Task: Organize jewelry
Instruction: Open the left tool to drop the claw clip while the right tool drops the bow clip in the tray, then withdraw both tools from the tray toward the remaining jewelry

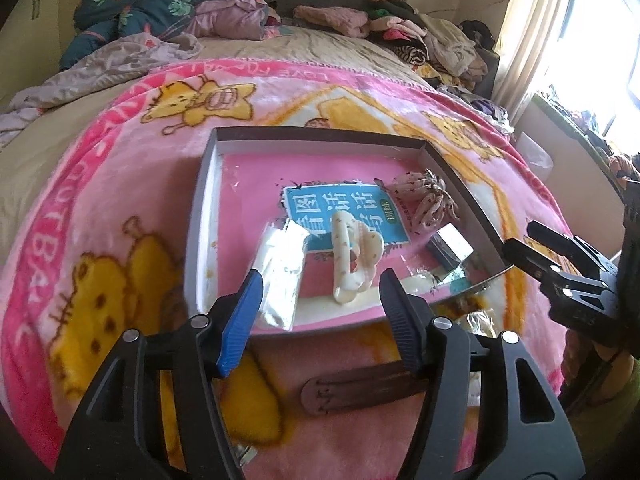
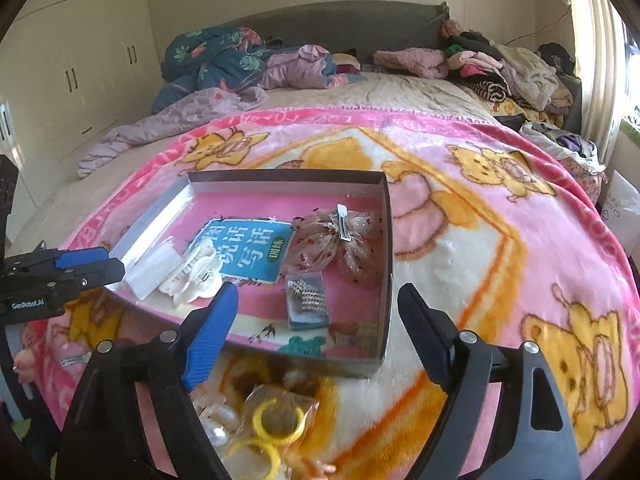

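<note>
The left gripper (image 1: 320,288) hung over the near edge of a shallow box (image 2: 386,240) that lay on a pink cartoon blanket (image 2: 500,240) spread over the bed. Its fingers (image 1: 240,320) stood spread with nothing between them. Just beyond their tips, inside the box, lay a cream hair claw (image 1: 354,260), and touching the blue finger's tip was a white packet (image 1: 280,276).

The right gripper (image 2: 316,308) also had its fingers (image 2: 210,336) spread wide and empty. Ahead of them in the box lay a small clear case of rhinestone pieces (image 2: 308,300), and beyond that a sheer spotted bow clip (image 2: 340,240), both resting on a pink book with a blue title panel (image 2: 244,252).

Below the right fingers, outside the box on the blanket, sat a clear bag of yellow rings (image 2: 272,432) beside some pearly beads (image 2: 218,420). Under the left fingers a brown barrette (image 1: 360,394) lay flat on the blanket.
</note>
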The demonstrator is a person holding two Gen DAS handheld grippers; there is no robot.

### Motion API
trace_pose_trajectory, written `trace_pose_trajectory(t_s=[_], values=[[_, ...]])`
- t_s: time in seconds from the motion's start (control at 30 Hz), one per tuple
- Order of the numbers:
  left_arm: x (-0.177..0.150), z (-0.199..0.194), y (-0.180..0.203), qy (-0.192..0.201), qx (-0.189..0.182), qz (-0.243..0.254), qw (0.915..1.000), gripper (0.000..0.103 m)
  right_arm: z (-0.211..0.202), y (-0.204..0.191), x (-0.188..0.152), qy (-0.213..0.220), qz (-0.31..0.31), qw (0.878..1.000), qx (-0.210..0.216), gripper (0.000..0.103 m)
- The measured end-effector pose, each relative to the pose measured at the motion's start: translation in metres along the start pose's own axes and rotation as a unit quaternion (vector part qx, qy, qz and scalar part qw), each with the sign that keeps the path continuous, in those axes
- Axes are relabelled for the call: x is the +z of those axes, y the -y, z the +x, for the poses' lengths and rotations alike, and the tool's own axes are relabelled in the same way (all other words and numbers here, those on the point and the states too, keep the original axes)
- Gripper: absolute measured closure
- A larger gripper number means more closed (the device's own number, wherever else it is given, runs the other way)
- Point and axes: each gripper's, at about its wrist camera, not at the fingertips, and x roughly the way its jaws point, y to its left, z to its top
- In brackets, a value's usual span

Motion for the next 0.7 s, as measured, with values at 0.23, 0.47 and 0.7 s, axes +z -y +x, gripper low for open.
trace_pose_trajectory(t_s=[0.23,0.47,0.7], values=[[-0.007,-0.019,-0.009,0.015,0.003,-0.01,0.9998,0.047,-0.022,-0.002,-0.007,0.009,0.002,1.0,-0.006,0.022],[-0.018,-0.034,-0.013,0.024,0.003,-0.014,0.9996,0.044,-0.042,-0.003,-0.015,0.015,0.002,1.0,-0.012,0.022],[-0.029,-0.047,-0.012,0.029,0.0,-0.014,0.9995,0.038,-0.055,-0.004,-0.029,0.011,0.001,1.0,-0.017,0.022]])
